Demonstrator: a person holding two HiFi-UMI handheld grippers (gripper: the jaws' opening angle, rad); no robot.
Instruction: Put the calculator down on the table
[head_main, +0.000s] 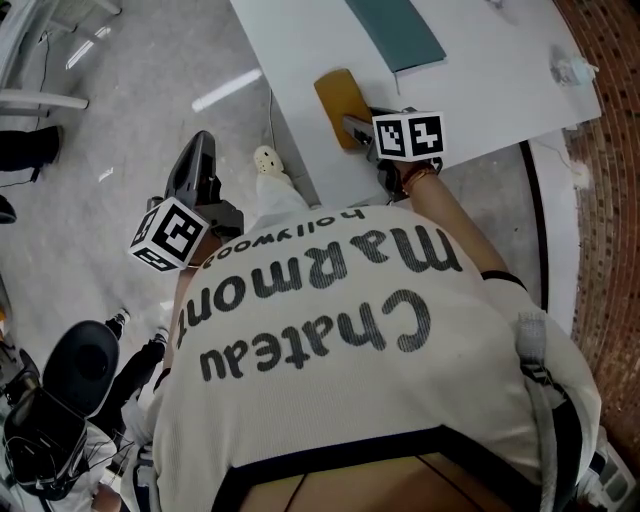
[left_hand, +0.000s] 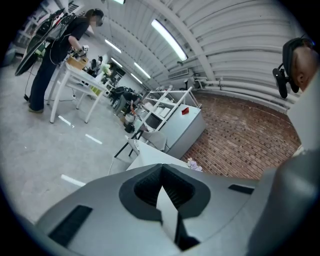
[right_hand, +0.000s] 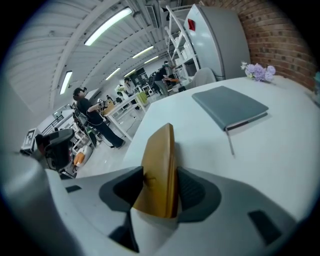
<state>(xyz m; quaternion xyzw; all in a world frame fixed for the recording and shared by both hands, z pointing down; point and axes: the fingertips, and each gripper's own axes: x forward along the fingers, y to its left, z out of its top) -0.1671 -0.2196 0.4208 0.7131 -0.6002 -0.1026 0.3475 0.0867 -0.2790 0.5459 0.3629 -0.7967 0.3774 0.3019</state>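
The right gripper (right_hand: 161, 189) held its jaws apart around the calculator (right_hand: 159, 165), which sat at the bench (right_hand: 280, 150) edge, long axis toward 12 o'clock. Withdrawal toward 6 o'clock should clear it. The left gripper (left_hand: 161, 172), jaws together and empty, hung off the bench.

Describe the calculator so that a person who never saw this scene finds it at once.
Look at the big white table. At its near edge, between the jaws of the right tool, is the calculator. It is a thin mustard-yellow slab, unlike the teal notebook lying flat farther in.
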